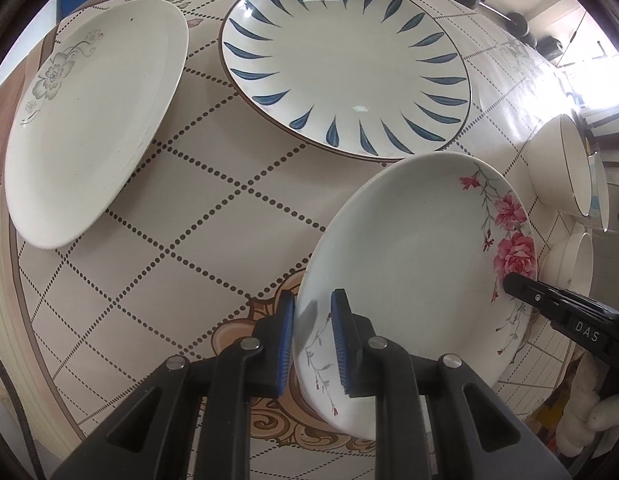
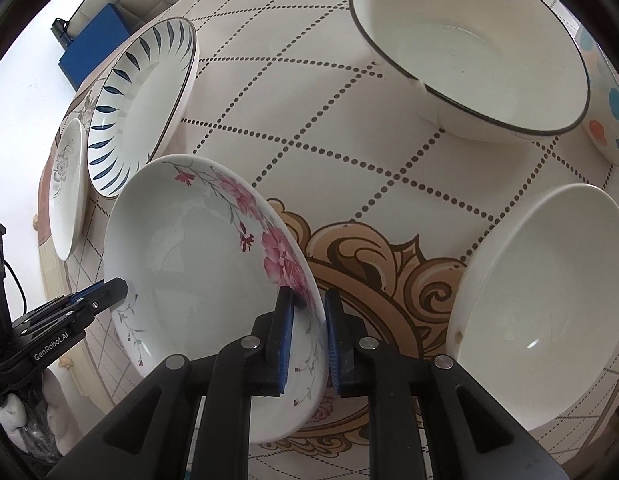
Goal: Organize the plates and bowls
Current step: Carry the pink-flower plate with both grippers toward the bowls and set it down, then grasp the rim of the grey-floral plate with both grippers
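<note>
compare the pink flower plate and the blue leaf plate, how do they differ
The pink flower plate has pink blossoms along one side only; the blue leaf plate has blue strokes all round and a dark rim. The pink flower plate is gripped at opposite edges by the left gripper and right gripper; the blue leaf plate lies untouched on the table. Both are round and white.

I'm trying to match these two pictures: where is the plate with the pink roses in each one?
Left wrist view: the rose plate fills the lower right, its near rim between the left tongs.
Right wrist view: the rose plate sits lower left, its rim between the right tongs.
Shared landmark: the blue-leaf plate, top centre in the left view, upper left in the right.
</note>
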Demonstrator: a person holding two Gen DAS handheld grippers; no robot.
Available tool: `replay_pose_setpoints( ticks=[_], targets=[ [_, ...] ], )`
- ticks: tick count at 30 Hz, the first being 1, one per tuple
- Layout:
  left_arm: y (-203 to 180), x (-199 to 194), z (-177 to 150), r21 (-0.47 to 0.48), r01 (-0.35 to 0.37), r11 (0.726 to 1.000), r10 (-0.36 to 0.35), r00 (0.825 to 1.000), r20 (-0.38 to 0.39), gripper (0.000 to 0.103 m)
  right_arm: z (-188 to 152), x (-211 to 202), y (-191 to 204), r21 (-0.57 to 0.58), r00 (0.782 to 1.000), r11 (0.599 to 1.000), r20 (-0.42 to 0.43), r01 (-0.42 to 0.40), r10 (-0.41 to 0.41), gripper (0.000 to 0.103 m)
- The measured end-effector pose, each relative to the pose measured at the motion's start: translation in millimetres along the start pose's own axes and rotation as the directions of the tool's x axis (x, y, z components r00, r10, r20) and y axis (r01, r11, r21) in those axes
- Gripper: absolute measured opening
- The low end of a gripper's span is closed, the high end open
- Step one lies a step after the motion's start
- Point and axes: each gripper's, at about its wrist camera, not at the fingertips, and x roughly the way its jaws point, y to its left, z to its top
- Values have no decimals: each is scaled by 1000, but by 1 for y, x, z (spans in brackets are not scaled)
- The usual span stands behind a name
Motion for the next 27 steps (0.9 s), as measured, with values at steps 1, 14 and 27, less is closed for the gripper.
replay_pose_setpoints(
  ticks=[1,14,27],
  targets=[
    [0,-1,1,1,-4,1000,4,1000,3,16,0,1,1,-8,1000,1000,-1,8,-8,18],
    [7,-42,-28,-89,-98,991,104,992,69,21,1,-11,37,-83,994,991,32,104,-102,54],
    [52,-141,-45,-270,-143,952,224,929,295,33,7,-78,133,-345,982,934,120,-96,145,95]
  ],
)
